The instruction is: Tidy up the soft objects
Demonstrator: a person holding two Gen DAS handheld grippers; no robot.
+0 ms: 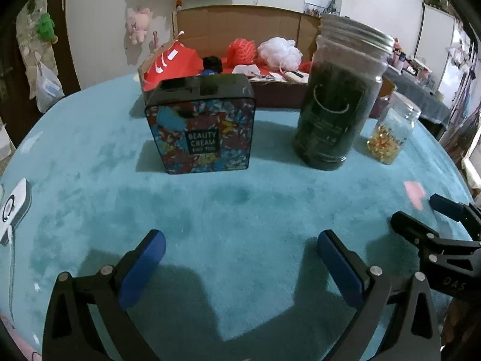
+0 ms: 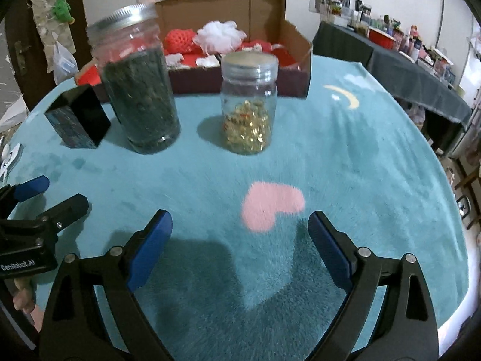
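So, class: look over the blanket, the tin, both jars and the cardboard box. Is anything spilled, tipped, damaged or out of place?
Nothing stands out. The tin, tall jar and small jar stand upright and capped on the blanket; nothing has spilled. The soft items sit inside the cardboard box.

The bench wears a teal plush cover with a pink heart and a yellow crescent. The tin has a black top and red, blue and white flecks on its side. The tall jar holds dark green matter; the small jar holds gold bits. In the brown cardboard box lie 1 orange-red pouf and 1 white pouf. Both tongs have blue pads on black arms.
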